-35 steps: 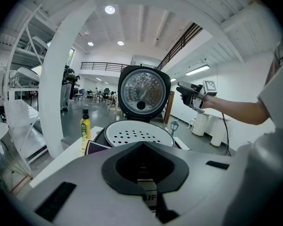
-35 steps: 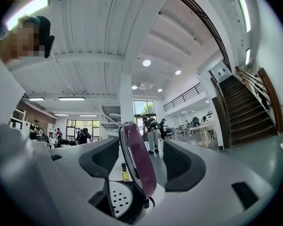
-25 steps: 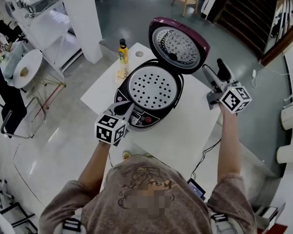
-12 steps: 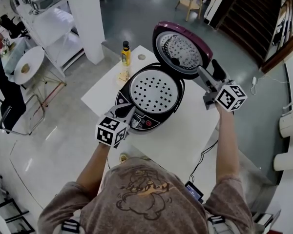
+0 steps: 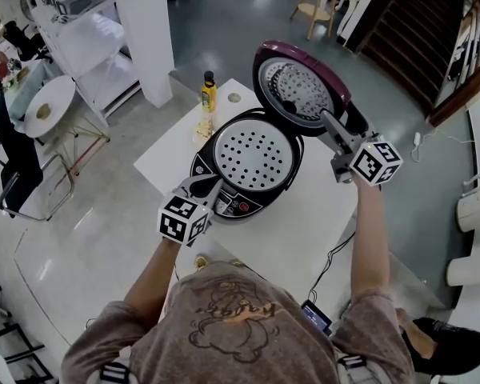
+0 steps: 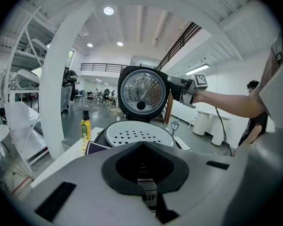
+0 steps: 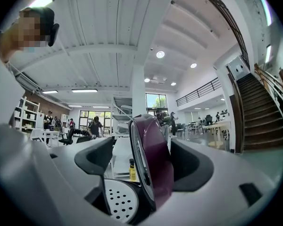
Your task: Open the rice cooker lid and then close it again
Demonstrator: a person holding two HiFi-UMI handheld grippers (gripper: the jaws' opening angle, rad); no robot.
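The rice cooker (image 5: 224, 202) stands on the white table (image 5: 320, 214) with its perforated inner plate (image 5: 252, 150) showing. Its purple lid (image 5: 300, 78) stands open and upright at the back. My right gripper (image 5: 342, 122) reaches the lid's right rim. In the right gripper view the lid (image 7: 155, 149) stands edge-on between the jaws of that gripper (image 7: 144, 161); they have just been closing, and a gap still shows on the left side. My left gripper (image 5: 202, 184) is shut, its tips at the cooker's front panel; in the left gripper view the jaws of that gripper (image 6: 142, 173) meet before the cooker (image 6: 139, 134).
A yellow bottle (image 5: 209, 92) stands on the table's far left corner beside the cooker. A white pillar (image 5: 144, 30) rises behind it. A round side table (image 5: 44, 110) and a chair are on the left floor. A phone (image 5: 316, 317) lies at the table's near edge.
My right gripper has moved left towards the upright lid and now straddles its rim. The left gripper has stayed at the cooker's front.
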